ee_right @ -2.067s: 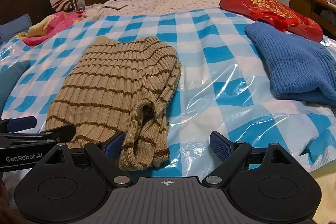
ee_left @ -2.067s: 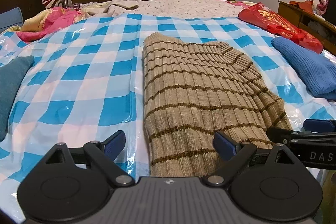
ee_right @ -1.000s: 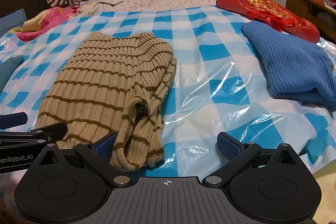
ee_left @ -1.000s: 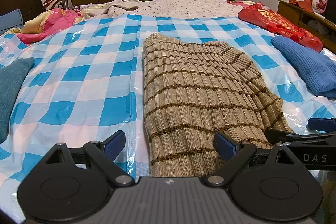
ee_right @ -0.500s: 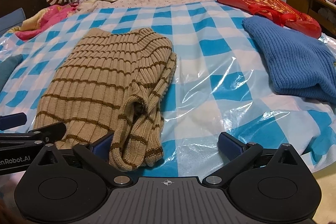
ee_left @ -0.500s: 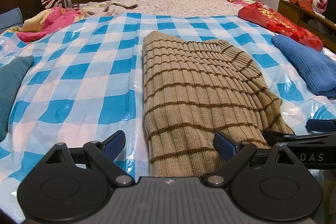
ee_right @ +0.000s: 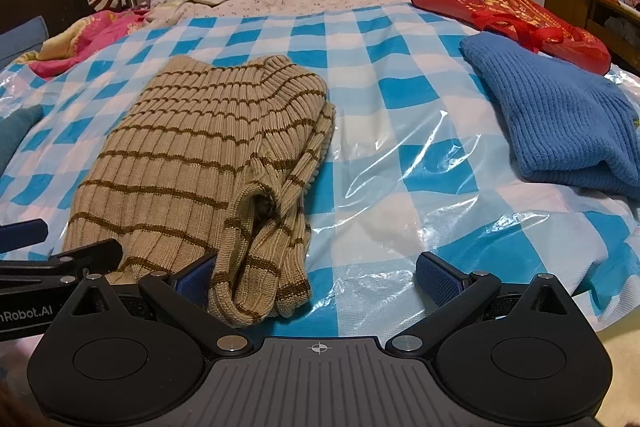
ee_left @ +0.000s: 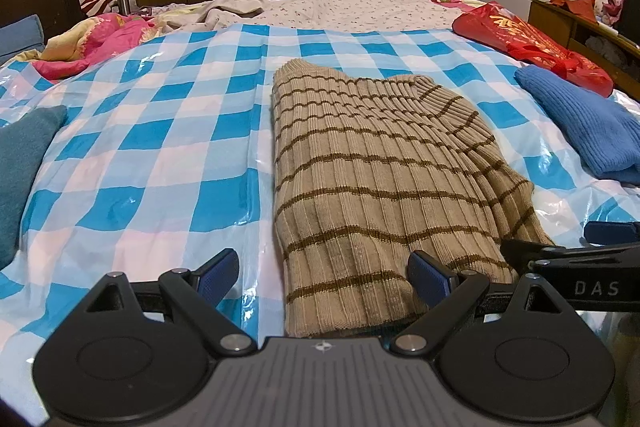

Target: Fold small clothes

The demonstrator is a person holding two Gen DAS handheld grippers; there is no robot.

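Note:
A beige ribbed sweater with brown stripes (ee_left: 372, 167) (ee_right: 200, 155) lies folded lengthwise on the blue-and-white checked plastic sheet (ee_left: 160, 131) (ee_right: 380, 163) over the bed. Its sleeve cuffs (ee_right: 260, 283) bunch at the near right corner. My left gripper (ee_left: 324, 277) stands open, its fingers straddling the sweater's near hem at the left corner. My right gripper (ee_right: 316, 279) is open too, its left fingertip (ee_right: 196, 277) against the sleeve cuffs, its right one over bare sheet. Each gripper shows at the edge of the other's view.
A folded blue sweater (ee_right: 560, 123) (ee_left: 580, 123) lies to the right, a red bag (ee_right: 508, 15) (ee_left: 528, 43) behind it. A teal garment (ee_left: 24, 163) sits at the left, pink bedding (ee_left: 92, 43) beyond. A wooden dresser (ee_left: 580, 27) stands right; the bed's near edge is under the grippers.
Both grippers have stayed open and crept a little closer to the sweater's near hem; the right one has shifted slightly left toward the cuffs. The sweater has not moved.

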